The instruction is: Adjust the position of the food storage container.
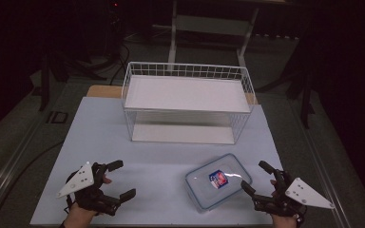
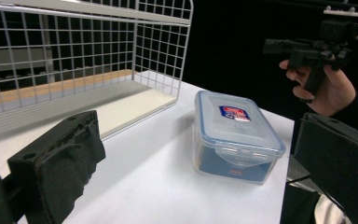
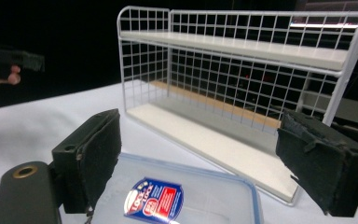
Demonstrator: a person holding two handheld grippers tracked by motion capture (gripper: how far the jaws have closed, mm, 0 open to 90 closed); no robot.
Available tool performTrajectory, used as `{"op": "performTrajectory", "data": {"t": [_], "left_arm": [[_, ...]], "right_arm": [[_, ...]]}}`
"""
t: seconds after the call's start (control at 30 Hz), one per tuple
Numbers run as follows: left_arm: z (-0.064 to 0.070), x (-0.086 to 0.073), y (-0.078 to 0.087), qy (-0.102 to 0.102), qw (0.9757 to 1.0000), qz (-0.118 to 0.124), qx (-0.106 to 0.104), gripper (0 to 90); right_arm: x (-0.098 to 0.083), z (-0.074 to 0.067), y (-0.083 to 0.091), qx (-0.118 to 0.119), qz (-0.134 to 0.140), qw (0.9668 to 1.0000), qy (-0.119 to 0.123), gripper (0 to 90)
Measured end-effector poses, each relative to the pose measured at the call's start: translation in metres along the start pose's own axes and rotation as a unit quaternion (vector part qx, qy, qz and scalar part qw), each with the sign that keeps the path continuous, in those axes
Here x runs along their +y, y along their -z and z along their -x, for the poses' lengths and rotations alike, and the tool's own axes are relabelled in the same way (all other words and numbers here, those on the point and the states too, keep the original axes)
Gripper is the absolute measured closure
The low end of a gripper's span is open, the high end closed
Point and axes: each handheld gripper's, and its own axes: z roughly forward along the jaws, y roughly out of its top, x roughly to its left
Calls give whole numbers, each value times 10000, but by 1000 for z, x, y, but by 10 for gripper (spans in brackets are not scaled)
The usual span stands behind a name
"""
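Observation:
A clear plastic food box with a blue-rimmed lid and a red-and-blue label lies on the white table, front right. My right gripper is open just to its right, close to the box's edge, with nothing between the jaws. In the right gripper view the open jaws frame the box lid just below them. My left gripper is open at the front left, well apart from the box. The left gripper view looks across the table at the box, with my left gripper wide open and empty.
A white wire rack with two white shelves stands at the back middle of the table; both shelves are bare. It shows as well in the left gripper view and the right gripper view. Dark floor and stands surround the table.

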Motion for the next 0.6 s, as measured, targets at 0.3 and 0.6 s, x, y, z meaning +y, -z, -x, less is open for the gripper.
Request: {"op": "performTrajectory", "data": {"t": [0.3,0.6], "left_arm": [[2,3,1,-21,9997,227,2,5],[1,4,0,-82,9996,253,43,5]], "right_arm": [[18,-10,0,382,-222,9989,-132,118],[22,-17,4,843,-790,9933,-75,310]]}}
